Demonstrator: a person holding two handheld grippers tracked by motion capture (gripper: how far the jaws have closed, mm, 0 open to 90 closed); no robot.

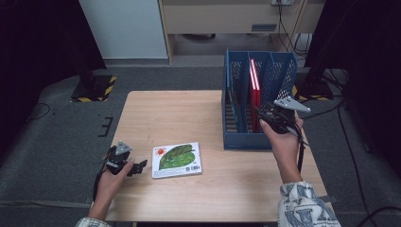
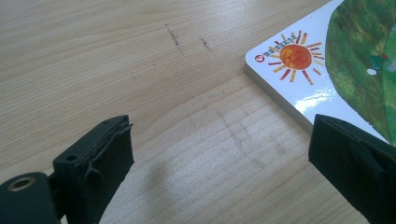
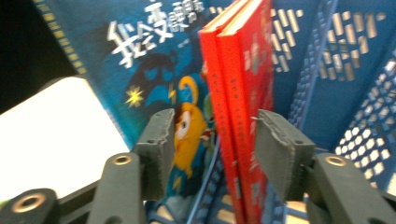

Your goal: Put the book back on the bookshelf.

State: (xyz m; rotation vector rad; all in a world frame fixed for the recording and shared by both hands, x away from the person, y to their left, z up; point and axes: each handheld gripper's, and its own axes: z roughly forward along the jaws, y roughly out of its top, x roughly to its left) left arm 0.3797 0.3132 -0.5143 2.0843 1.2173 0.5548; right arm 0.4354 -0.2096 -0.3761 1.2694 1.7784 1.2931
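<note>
In the right gripper view the frame is blurred, so the white lettering on the dark blue picture book with a yellow cartoon figure (image 3: 154, 84) cannot be read, and the lower ends of the books are cut off behind the jaws. In the left gripper view the flat white board book with a green leaf and an orange sun on its cover (image 2: 327, 65) runs out of the picture at the right, and its near edge is partly covered by one jaw. From above, the right gripper (image 1: 265, 118) is mostly masked by the hand around it. That gripper's jaws are spread, one on each side of the thin bright red hardcover book (image 3: 243, 79), with a gap visible between pad and cover on both sides, so nothing is pinched. The red book stands upright in a middle slot of the blue perforated plastic file rack (image 1: 283, 71) at the far right of the light wooden table (image 1: 165, 113). The left gripper (image 1: 137, 168), jaws also spread wide, rests low just beside the board book's left edge, near the table's front.
</note>
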